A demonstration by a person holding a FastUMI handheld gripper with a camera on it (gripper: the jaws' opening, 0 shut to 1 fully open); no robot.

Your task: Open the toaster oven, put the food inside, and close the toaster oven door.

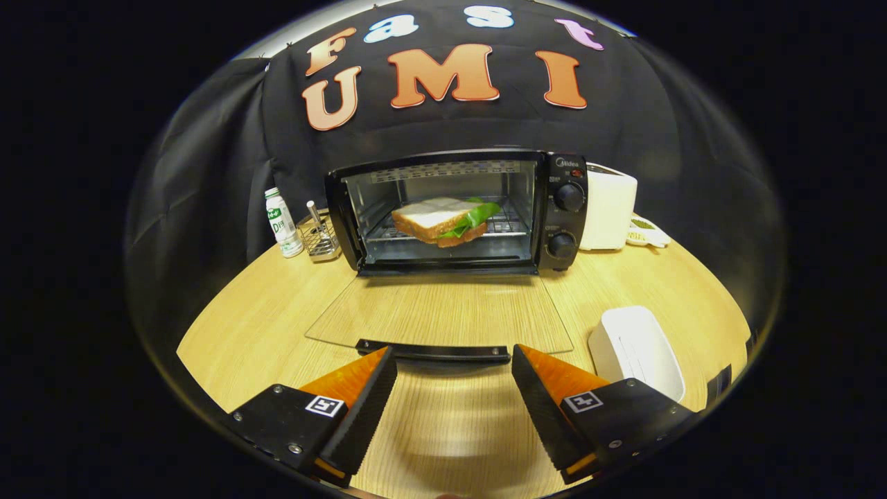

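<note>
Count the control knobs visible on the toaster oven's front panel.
2. Both sit on the toaster oven panel right of the open cavity: upper knob, lower knob directly below it. The gripper fingers are open, just behind the door handle.

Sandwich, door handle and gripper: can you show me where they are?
Sandwich (443, 220), gripper view, on the top bread slice.
Door handle (433, 351), gripper view, on the bar's middle.
Gripper (454, 364), gripper view, midway between its open fingertips.
</note>
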